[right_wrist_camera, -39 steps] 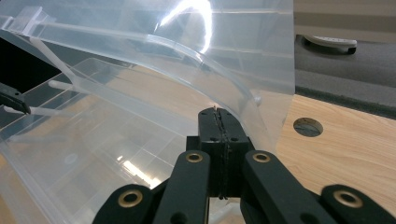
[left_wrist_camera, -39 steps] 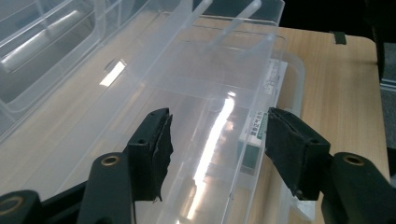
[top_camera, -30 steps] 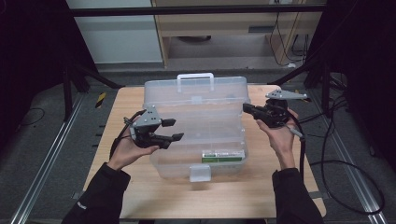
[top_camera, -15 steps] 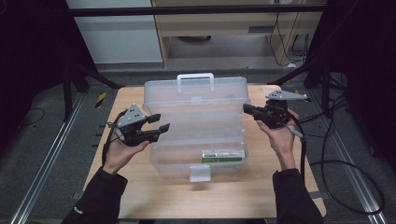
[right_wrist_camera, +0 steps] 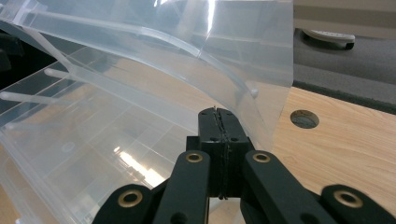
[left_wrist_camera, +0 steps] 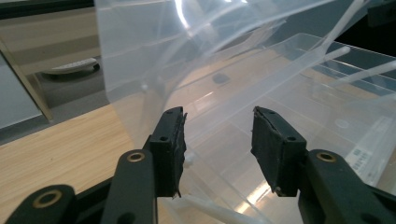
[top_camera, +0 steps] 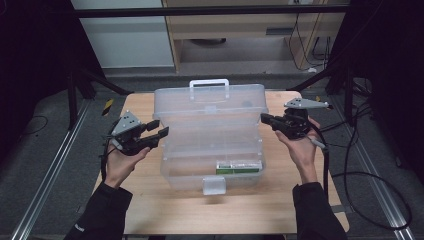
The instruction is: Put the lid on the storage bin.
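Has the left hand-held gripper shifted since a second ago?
Yes. The left hand-held gripper has drawn back leftward from the clear plastic storage box toward the table's left edge, its jaws closing partway with nothing between them.

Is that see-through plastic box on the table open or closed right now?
Open. The clear plastic box has its lid tilted up at the back, handle on top, and the inside trays lie uncovered, with a green-and-white packet in the bottom.
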`<state>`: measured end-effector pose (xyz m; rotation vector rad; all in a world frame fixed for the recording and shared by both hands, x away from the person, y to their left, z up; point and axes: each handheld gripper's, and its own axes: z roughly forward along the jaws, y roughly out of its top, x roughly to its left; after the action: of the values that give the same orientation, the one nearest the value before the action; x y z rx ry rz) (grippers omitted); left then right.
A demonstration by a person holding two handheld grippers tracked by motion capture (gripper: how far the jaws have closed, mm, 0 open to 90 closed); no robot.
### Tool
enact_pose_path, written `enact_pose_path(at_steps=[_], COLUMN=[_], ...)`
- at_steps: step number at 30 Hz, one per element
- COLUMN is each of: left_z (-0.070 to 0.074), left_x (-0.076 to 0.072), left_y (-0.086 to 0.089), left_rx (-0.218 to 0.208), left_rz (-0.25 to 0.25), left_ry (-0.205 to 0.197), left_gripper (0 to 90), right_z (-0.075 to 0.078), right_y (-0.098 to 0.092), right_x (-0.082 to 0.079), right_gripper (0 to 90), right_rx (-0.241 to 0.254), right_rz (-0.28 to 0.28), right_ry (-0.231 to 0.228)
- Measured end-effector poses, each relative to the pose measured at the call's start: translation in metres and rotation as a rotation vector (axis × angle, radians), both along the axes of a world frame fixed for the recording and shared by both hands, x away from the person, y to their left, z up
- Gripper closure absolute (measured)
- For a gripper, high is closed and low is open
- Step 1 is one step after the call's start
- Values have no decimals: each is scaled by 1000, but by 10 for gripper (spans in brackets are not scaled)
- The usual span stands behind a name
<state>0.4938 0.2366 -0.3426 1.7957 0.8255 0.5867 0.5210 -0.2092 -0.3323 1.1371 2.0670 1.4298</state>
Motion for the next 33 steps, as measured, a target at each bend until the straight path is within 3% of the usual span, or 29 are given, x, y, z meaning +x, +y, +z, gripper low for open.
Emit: enact_pose_path(at_steps=[20,33], left_z=[-8,-16], left_x=[-3,-7], left_y=[14,21], left_rx=[-11,-1], left_rz=[33,51], left_ry=[49,75], left_gripper=[757,785], right_z=[-8,-16], right_y=[-7,-8], right_x=[-11,-23], right_gripper=[900,900], right_rx=[-8,-32], right_rz=[15,31], right_ry=[11,16])
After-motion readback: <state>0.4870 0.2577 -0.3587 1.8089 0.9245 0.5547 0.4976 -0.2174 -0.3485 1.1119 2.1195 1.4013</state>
